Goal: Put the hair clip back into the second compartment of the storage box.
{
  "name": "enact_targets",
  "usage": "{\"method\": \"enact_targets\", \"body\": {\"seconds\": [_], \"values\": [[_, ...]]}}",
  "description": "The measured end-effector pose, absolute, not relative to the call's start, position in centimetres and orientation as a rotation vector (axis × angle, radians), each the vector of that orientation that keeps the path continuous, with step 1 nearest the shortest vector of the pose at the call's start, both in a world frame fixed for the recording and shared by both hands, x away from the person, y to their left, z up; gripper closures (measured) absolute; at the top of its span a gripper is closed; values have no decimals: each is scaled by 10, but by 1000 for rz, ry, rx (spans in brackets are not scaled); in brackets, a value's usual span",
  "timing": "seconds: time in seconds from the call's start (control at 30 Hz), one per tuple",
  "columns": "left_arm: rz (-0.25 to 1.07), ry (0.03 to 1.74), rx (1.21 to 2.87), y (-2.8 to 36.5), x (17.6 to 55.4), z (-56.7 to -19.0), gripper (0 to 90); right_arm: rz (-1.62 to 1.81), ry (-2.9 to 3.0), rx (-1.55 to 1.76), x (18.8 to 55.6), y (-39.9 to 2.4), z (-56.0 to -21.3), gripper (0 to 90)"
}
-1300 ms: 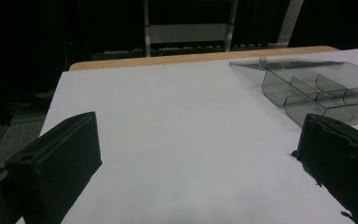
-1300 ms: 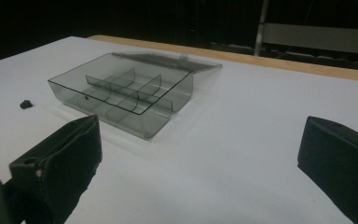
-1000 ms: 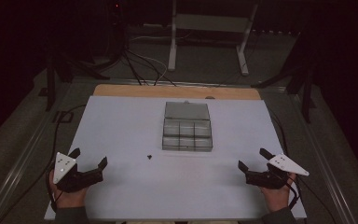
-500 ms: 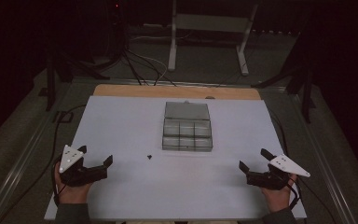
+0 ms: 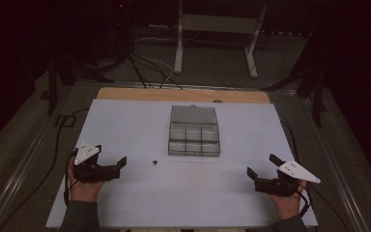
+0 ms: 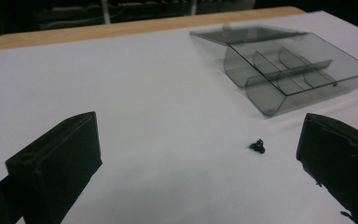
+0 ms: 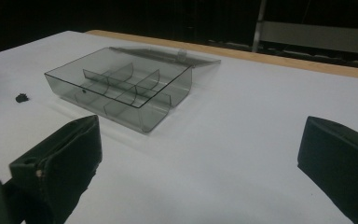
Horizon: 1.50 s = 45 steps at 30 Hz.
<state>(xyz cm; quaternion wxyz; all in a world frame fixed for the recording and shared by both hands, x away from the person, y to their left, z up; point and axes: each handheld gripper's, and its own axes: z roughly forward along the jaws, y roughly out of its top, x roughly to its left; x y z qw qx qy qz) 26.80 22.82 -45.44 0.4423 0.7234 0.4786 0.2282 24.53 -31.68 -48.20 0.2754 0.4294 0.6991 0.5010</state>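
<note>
1. Currently, the left gripper (image 5: 111, 167) sits low over the near-left part of the white table sheet (image 5: 125, 125), held in the person's left hand (image 5: 83, 186). Jaws spread wide, nothing between them; the left gripper view confirms bare sheet in the gap.
2. Right gripper (image 5: 263, 170) at the near-right part of the sheet, in the right hand (image 5: 287, 200). Jaws likewise parted and empty, per the right gripper view.
3. Both grippers carry a grey three-cornered plate on top; cables trail back toward the near table edge.
4. Clear smoky plastic compartment box (image 5: 194, 137) lies at table centre, toward the far side. Lid (image 5: 193, 114) is open and folded back flat on the sheet behind the tray. Tray is split by dividers into several compartments; all look empty in both gripper views.
5. Small black object (image 5: 154, 163) rests on the sheet just near-left of the box, apart from it, between the box and the left gripper. In the left gripper view it lies ahead, closer to the right-hand jaw (image 6: 258, 147); too small to identify.
6. Wooden board edge (image 5: 183, 94) shows beyond the far side of the sheet.
7. Metal stand legs (image 5: 212, 43) and loose cables on the dark floor behind the table.
</note>
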Motion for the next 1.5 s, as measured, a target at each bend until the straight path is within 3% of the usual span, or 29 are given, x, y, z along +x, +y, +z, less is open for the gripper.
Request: {"method": "enact_targets", "body": {"seconds": [1.5], "values": [[392,1086,2111,165,321,-475,18,1357,1868,1164,245,-318,-482,0]]}}
